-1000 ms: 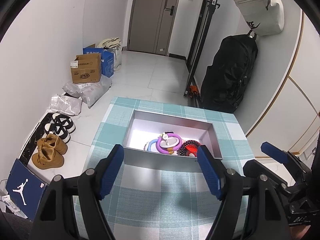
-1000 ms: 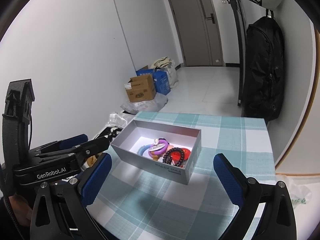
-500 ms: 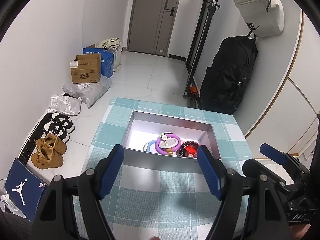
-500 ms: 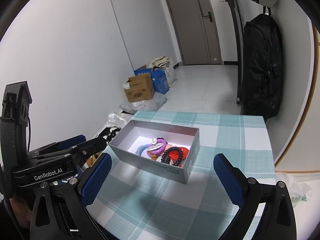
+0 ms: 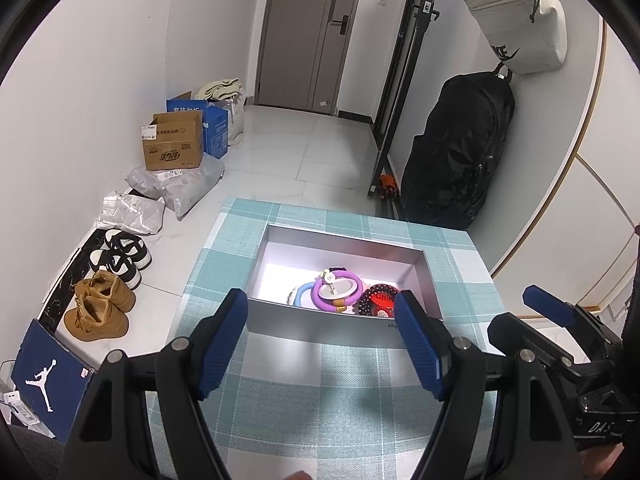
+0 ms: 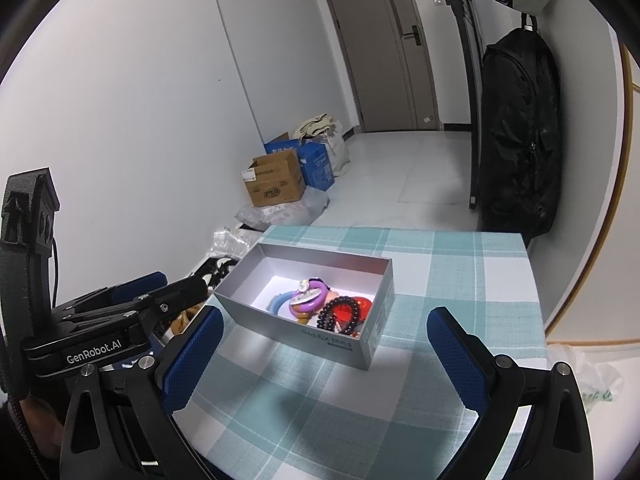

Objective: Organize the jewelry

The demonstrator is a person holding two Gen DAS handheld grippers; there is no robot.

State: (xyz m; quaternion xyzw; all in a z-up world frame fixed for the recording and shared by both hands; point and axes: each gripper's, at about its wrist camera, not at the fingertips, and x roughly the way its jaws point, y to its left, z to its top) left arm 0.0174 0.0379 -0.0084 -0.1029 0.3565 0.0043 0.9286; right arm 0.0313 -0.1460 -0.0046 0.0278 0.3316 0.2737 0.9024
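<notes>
Tongs (image 5: 320,316) tilted down, spread, near box (image 5: 344,328)

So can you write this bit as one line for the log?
left tool: open, empty | right tool: open, empty | jewelry: in silver box | box: on checked cloth

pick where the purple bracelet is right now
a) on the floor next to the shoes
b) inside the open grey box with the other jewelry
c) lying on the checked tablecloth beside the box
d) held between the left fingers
b: the purple bracelet lies inside the open grey box, next to a blue ring and dark beads; both the left gripper and the right gripper stand open and empty in front of the box.
</notes>
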